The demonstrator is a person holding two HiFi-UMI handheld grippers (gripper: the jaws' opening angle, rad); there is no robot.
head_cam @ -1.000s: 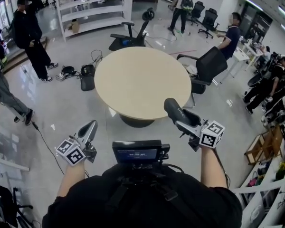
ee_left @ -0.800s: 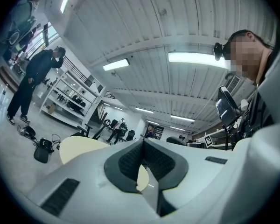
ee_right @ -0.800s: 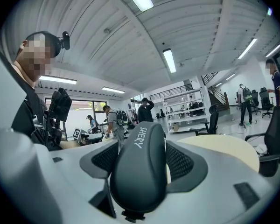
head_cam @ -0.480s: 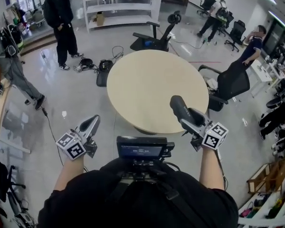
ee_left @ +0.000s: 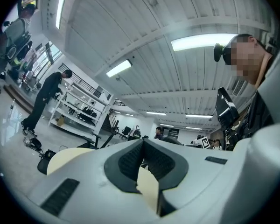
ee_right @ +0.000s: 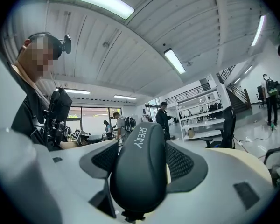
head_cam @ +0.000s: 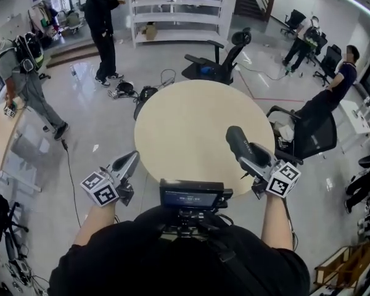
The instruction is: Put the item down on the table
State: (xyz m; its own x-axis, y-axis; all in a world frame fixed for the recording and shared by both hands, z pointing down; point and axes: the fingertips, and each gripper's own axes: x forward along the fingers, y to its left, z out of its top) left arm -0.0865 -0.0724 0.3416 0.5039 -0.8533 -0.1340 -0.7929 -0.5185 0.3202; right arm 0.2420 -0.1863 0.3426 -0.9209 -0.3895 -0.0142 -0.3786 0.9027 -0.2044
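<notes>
Containers: a cardboard box (head_cam: 151,31) stands on a low tier of the white shelf rack (head_cam: 179,11), well beyond the far edge of the tabletop (head_cam: 185,122); its contents cannot be made out.
Item: a dark oblong item (ee_right: 139,171), matte and smooth, rounded at both ends, with "SHERY" in white letters along its back.
Item's place: in the air over the near right edge of the round cream tabletop, not lying on it.
Right gripper: the right gripper (head_cam: 246,152) has its jaws clenched wide on the dark oblong item, a textured pad on each flank (the item lies lengthwise, its front end poking out past the tips).
Left gripper: the left gripper (head_cam: 131,160) hangs just off the near left edge, jaws together at the tips with nothing grasped; a sliver of tabletop shows through the gap behind them.
Far edge: a black office chair (head_cam: 219,63) stands there, facing away.
</notes>
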